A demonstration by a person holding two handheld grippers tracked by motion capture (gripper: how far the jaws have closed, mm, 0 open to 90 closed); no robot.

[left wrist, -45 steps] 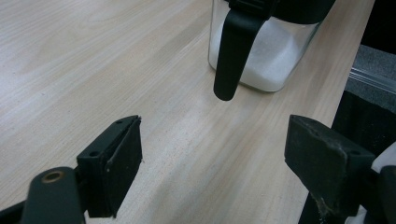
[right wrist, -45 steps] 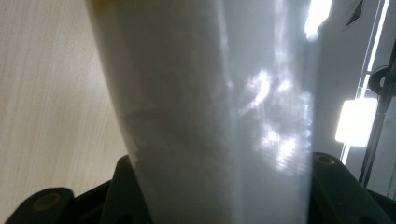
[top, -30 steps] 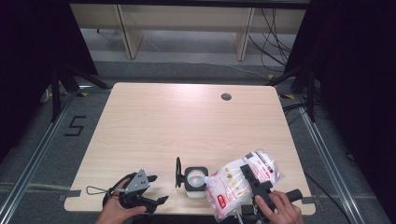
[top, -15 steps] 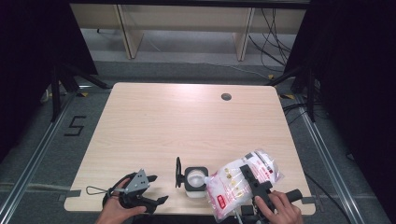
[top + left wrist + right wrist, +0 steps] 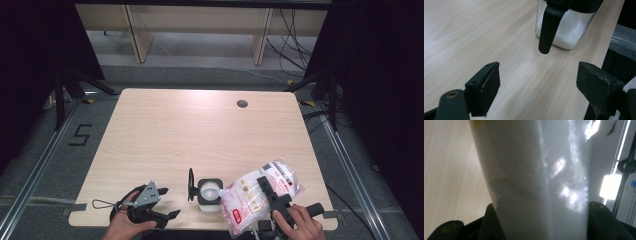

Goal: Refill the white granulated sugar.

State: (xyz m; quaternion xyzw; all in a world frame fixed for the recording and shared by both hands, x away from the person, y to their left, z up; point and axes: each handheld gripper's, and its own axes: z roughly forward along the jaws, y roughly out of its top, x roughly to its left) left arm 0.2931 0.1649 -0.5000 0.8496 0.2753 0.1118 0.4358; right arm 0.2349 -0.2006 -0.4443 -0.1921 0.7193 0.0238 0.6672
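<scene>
Right, here's the risk: the right gripper [image 5: 270, 196] has its jaws roughly half closed around a soft plastic bag of white granules [image 5: 255, 197], and that bag is tipped toward the open jar [image 5: 209, 192] just beside it. In the right gripper view the bag [image 5: 536, 180] fills the gap between the jaws, its film sagging and creased with bright glare spots, so I'd judge the grip squashy rather than firm. A limp pouch can slump or slide through, and the grains would then spill onto the wooden tabletop [image 5: 200, 130] instead of going into the jar's mouth.

Second worry: the jar itself. Nothing is steadying it. The left gripper [image 5: 150, 207] sits well apart from it, jaws wide open with nothing between them. In the left gripper view the jar [image 5: 564, 27] stands ahead of the jaws and a little toward the right one, clear-walled and squarish, already holding a layer of white grains. A nudge from the heavy bag could shove or tip it.

Third, the small one: the jar's black lid [image 5: 191, 184] is flipped up on the side away from the bag, and its smooth, rounded black clasp [image 5: 549, 27] hangs loose down the glass. If the jar is jolted, I'd guess that lid could drop shut mid-pour.
</scene>
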